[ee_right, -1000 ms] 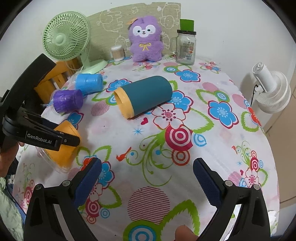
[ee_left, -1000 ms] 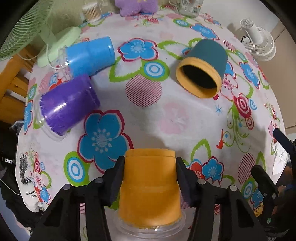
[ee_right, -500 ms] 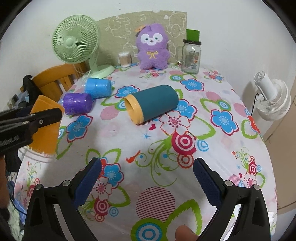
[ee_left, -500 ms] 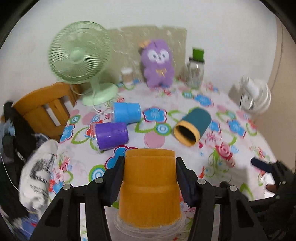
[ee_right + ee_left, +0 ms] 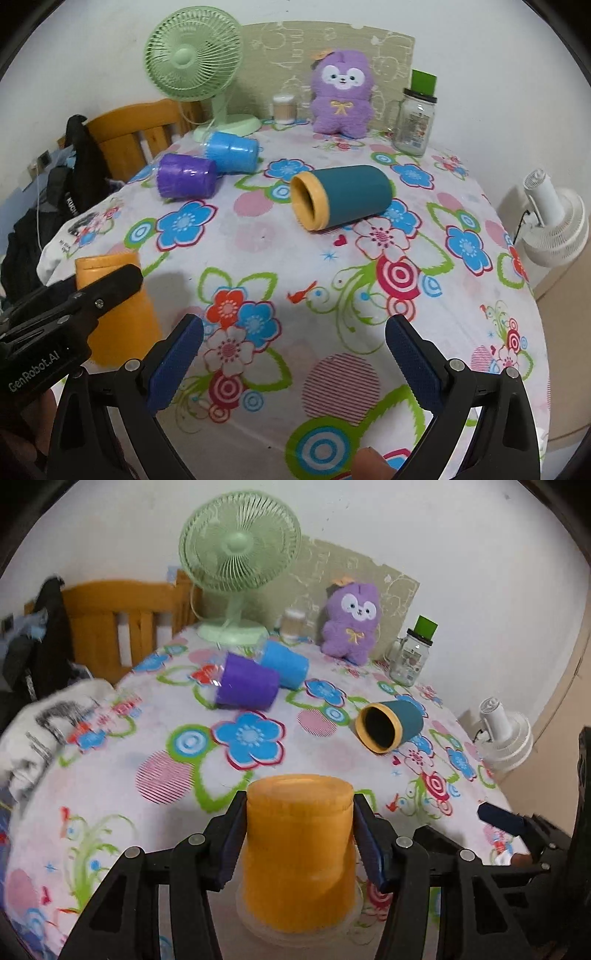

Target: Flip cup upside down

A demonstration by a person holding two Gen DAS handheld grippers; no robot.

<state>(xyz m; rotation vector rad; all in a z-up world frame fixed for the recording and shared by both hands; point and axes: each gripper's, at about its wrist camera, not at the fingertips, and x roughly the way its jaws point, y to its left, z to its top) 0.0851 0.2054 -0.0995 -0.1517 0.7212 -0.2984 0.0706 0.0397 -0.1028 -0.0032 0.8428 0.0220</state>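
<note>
My left gripper (image 5: 299, 834) is shut on an orange cup (image 5: 298, 853), held base up with its clear rim lowest, at the near left edge of the floral table (image 5: 162, 746). The cup also shows in the right wrist view (image 5: 122, 332), behind the left gripper's finger (image 5: 107, 288). My right gripper (image 5: 293, 363) is open and empty above the near middle of the table. A teal cup with a yellow rim (image 5: 341, 201) lies on its side mid-table. A purple cup (image 5: 186, 176) and a blue cup (image 5: 232, 152) lie on their sides at the left.
A green desk fan (image 5: 195, 70), a purple plush toy (image 5: 341, 94), a glass jar (image 5: 415, 118) and a small cotton-swab pot (image 5: 283, 109) stand along the back edge. A wooden chair (image 5: 136, 136) with bags is at the left. A white fan (image 5: 554, 225) stands off the right edge.
My left gripper has turned the orange cup from lying flat to base up and brought it down over the table's near left edge. The right gripper has stayed open in place.
</note>
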